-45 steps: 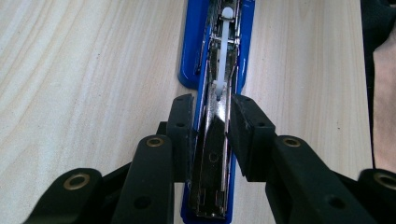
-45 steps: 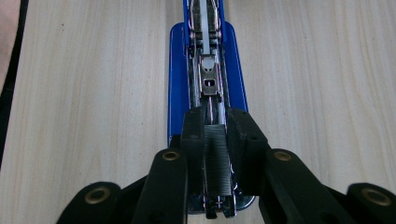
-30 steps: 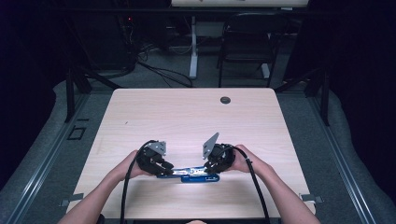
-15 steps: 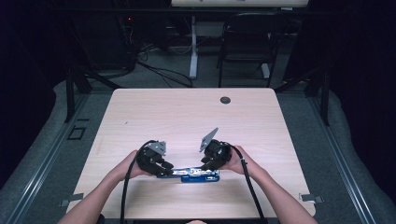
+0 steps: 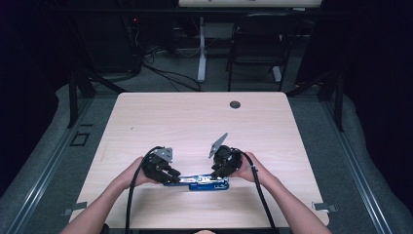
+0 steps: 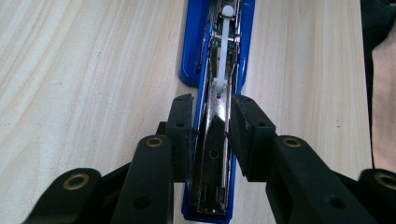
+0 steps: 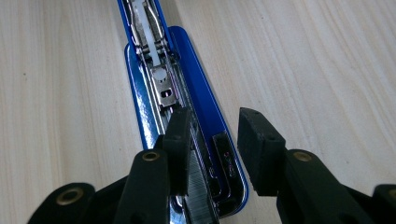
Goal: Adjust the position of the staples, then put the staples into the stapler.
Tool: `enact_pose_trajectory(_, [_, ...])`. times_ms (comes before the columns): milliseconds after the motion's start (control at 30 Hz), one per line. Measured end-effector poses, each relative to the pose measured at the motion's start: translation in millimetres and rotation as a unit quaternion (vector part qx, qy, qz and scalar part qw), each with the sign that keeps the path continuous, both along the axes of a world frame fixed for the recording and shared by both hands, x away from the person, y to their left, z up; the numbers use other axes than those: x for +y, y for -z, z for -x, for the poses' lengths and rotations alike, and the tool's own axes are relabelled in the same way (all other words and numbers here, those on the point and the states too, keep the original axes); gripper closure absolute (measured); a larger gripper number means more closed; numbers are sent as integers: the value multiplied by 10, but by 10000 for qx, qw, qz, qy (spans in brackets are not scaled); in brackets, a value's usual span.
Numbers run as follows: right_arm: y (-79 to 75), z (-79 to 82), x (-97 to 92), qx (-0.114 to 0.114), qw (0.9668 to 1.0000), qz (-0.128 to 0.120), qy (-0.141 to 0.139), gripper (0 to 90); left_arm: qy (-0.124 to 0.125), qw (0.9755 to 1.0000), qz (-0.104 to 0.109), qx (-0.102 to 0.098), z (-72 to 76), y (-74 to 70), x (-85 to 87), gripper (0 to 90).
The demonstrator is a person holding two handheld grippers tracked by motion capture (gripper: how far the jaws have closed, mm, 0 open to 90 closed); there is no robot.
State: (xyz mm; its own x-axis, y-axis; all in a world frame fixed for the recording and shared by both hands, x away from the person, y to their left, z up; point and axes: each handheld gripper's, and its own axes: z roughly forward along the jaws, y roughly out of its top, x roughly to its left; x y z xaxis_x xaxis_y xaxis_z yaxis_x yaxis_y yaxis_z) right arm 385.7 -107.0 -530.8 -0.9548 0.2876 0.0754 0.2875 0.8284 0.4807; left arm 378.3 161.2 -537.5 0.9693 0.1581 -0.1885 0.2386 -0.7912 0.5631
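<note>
The stapler point(image 6: 215, 140) runs off the left gripper view's top and bottom edges; its near end is cut off in the right gripper view too. In the high view its open parts are too small to tell apart.

The supporting surface is a rectangular table point(image 5: 195, 122) with a pale wood-grain top and rounded corners. A round dark grommet point(image 5: 235, 104) is set into the top near the far edge, right of centre. A blue stapler point(image 5: 197, 182) lies flat on the top near the person's edge, roughly centred, with its long axis parallel to that edge. The stapler is opened out: the blue base point(image 7: 196, 88) rests on the wood, and the bright metal magazine point(image 6: 212, 154) with its white pusher strip point(image 6: 225, 42) faces upward. The table stands on a grey floor point(image 5: 360, 161).
</note>
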Motion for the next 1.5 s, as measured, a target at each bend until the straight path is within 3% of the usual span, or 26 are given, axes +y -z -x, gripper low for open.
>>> enact_pose_trajectory(367, [-64, 52, 82, 55, 9986, -517, 107, 763, -4, 10000, -16, -17, -1, -6, 11, 693])
enact_pose_trajectory(633, [-86, 116, 149, -76, 9984, -545, 161, 865, -58, 10000, -6, -43, 6, -4, 20, 687])
enact_pose_trajectory(900, [-87, 117, 143, -60, 9980, -577, 264, 877, -57, 10000, -17, -42, 5, -6, 34, 684])
enact_pose_trajectory(933, [-86, 120, 148, -73, 9981, -549, 261, 877, -79, 9999, -122, -94, 8, -19, 37, 684])
enact_pose_trajectory(1000, [-85, 122, 149, -67, 9982, -541, 264, 880, -22, 10000, -28, 15, -2, -10, 43, 684])
enact_pose_trajectory(1500, [-83, 159, 233, -148, 9972, -652, 331, 900, -63, 10000, -38, -14, 6, -12, 58, 681])
